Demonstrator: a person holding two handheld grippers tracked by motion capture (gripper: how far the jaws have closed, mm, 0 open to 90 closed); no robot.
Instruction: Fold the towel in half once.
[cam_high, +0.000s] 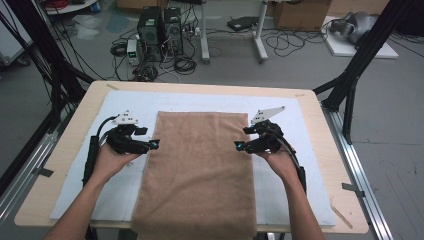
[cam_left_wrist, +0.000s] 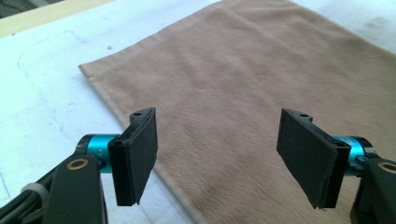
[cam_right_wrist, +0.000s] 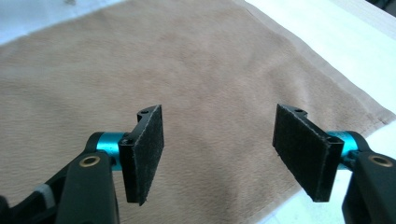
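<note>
Brown towel (cam_high: 197, 172) flat, long axis 12-to-6; left gripper (cam_high: 152, 145) at 9 edge, right gripper (cam_high: 240, 145) at 3 edge; both jaws wide, empty.

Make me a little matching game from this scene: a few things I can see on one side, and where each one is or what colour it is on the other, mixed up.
Things:
1. towel
2. left gripper
3. right gripper
4. white mat

Descriptions:
A. jaws open at the towel's right edge
B. light brown, spread flat in the middle of the table
C. lies under the towel, on the wooden table
D. jaws open at the towel's left edge

Pairs: 1-B, 2-D, 3-A, 4-C
</note>
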